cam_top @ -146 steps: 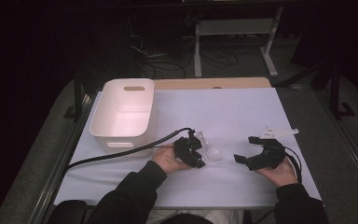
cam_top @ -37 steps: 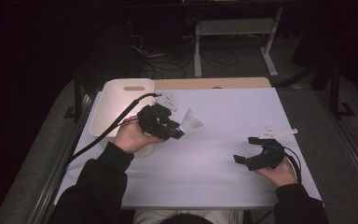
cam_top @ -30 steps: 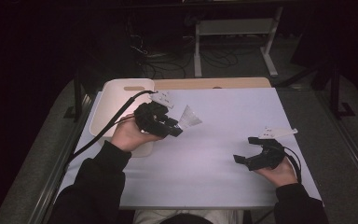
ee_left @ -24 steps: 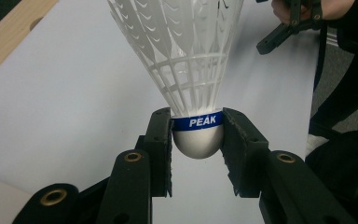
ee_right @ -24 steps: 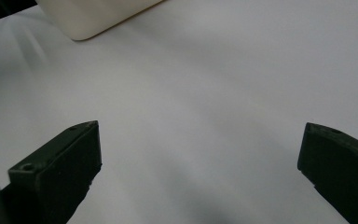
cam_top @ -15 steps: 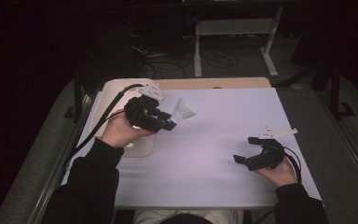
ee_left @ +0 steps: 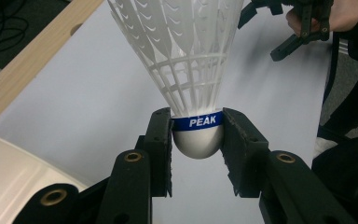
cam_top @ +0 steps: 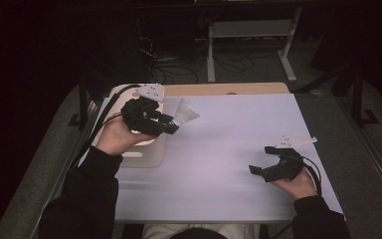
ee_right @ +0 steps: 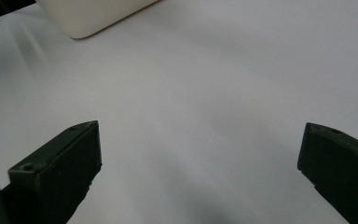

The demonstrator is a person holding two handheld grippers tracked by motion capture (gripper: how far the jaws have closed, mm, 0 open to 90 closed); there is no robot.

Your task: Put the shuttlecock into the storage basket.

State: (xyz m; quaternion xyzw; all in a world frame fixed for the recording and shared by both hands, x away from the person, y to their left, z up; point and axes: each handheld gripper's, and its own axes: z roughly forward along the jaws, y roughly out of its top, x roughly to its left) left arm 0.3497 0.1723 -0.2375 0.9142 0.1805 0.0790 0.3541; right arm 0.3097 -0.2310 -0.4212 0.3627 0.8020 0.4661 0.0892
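Dark floor, loose cables and a pale metal stand [cam_top: 251, 37] lie beyond the far edge of the table [cam_top: 229, 169], whose top is covered by a white sheet with a strip of bare wood along the far edge.

Near the far left corner the left gripper [cam_top: 171, 124] is held above the table, over the right rim of a white tub [cam_top: 149, 155] that sits at the left edge. Its jaws are clamped on a shuttlecock [cam_top: 185, 113], skirt pointing toward the table's middle. In the left gripper view the left gripper [ee_left: 198, 140] pinches the rounded white cork of the shuttlecock [ee_left: 186, 60] from both sides, just below a blue band printed PEAK, and the white plastic skirt fans upward. That print and the pinch itself are too small to make out in the high view. The same view catches a corner of the tub [ee_left: 14, 168] at lower left and the other hand with its gripper at upper right.

Near the right edge, toward the near side, the right gripper [cam_top: 257, 171] rests low on the sheet in the person's hand. In the right gripper view its jaws stand wide apart with nothing between them, bare sheet below the right gripper [ee_right: 200, 154], and a corner of the tub [ee_right: 93, 16] shows at the top.
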